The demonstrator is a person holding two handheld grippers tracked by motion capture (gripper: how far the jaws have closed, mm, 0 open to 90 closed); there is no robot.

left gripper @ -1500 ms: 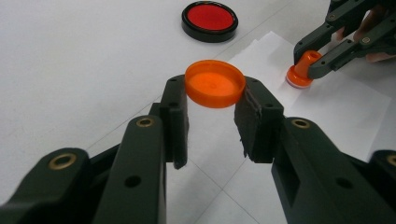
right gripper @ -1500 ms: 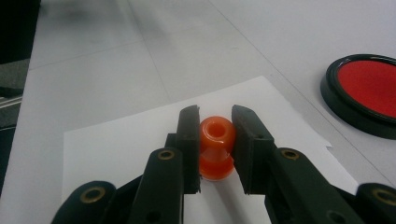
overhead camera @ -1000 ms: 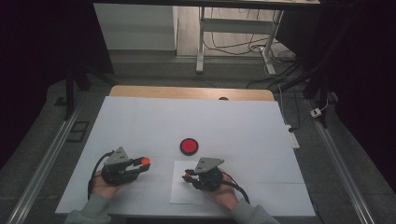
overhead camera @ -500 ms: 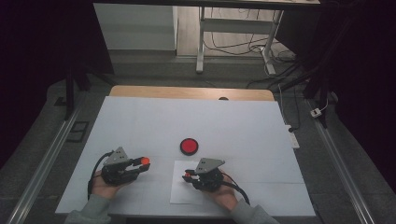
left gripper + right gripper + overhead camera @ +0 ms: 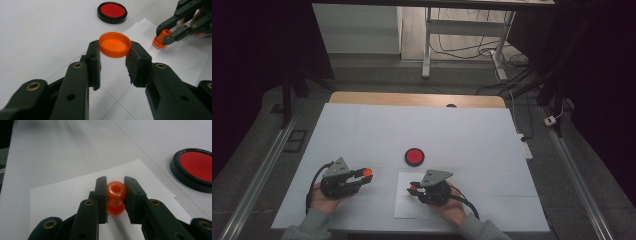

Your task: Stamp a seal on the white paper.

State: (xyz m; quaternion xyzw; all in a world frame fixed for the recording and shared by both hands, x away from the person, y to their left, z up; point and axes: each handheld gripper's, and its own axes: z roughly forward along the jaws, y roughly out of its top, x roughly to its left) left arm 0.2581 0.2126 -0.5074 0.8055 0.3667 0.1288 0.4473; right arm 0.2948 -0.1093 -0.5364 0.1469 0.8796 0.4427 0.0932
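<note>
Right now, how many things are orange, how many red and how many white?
Orange: 2, the cap and the stamp
Red: 1, the ink pad
White: 1, the paper
Total: 4

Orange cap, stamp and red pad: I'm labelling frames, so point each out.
orange cap (image 5: 115,45), left gripper view, its top face
stamp (image 5: 116,190), right gripper view, its knob
red pad (image 5: 414,156), high view, its red centre

Black tool (image 5: 113,67) jaws, brass screws, grey sleeves
</note>
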